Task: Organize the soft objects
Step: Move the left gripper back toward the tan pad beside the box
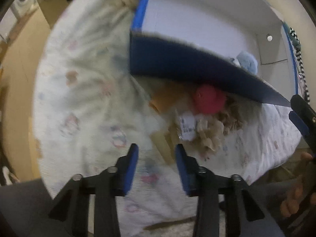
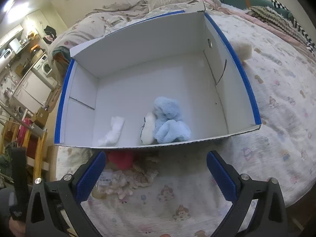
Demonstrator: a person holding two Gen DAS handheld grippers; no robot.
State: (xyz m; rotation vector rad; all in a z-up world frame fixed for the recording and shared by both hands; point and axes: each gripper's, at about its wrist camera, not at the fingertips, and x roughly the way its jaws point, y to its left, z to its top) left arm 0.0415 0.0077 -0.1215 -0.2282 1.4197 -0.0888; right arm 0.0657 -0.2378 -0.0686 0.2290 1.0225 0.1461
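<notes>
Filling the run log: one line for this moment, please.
box: open on bed | inside: blue plush | outside: red plush | left tool: open, empty | right tool: open, empty

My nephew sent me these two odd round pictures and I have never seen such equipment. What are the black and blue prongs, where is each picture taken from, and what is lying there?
No robot here: a person holds a two-finger gripper in each hand, each with a wide-angle camera looking along its fingers. The left gripper and the right gripper are both open and hold nothing. They hover over a bed with a patterned white sheet. On it stands a blue-edged white cardboard box containing a light blue plush toy and a small white cloth. In front of the box lie a red soft toy and a beige frilly soft item, not yet packed.
</notes>
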